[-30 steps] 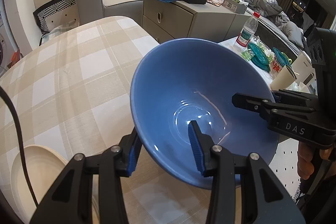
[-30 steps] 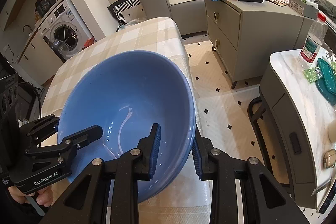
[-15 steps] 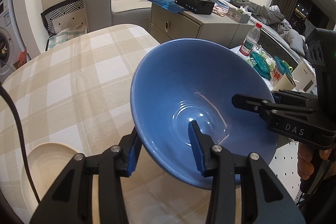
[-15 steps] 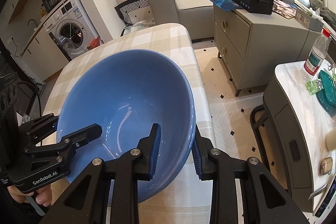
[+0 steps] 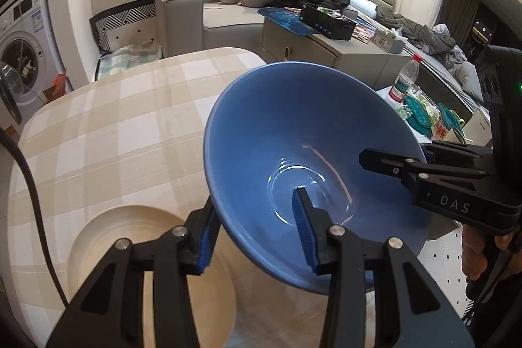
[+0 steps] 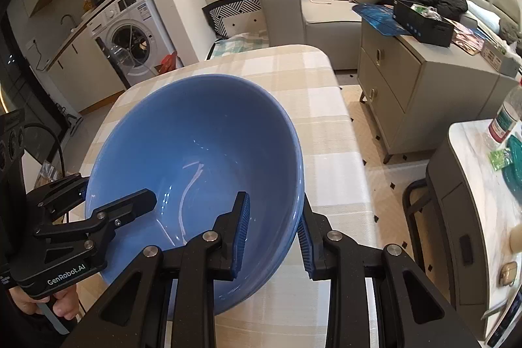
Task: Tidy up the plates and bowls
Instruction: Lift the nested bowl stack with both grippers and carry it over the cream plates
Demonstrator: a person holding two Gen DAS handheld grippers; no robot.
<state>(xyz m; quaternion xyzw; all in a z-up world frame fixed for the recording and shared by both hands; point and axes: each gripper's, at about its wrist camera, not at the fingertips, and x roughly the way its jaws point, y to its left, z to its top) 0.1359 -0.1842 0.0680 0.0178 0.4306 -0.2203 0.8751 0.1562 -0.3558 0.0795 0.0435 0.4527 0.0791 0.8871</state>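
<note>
Bowl (image 5: 293, 152) clamped at opposite rims by our left gripper (image 5: 257, 227) and right gripper (image 6: 272, 234), off the checked table (image 5: 114, 126). Since a second ago we've carried it nearer the cream plate (image 5: 130, 237); stacking there looks likely.

White letters "DAS" stand on the black body of the right tongs (image 5: 424, 152), seen from the left wrist. On the black body of the left tongs (image 6: 120, 201), seen from the right wrist, white print reads "GenRobot.AI" (the bottle's and the washing machine's labels are too small to read).
</note>
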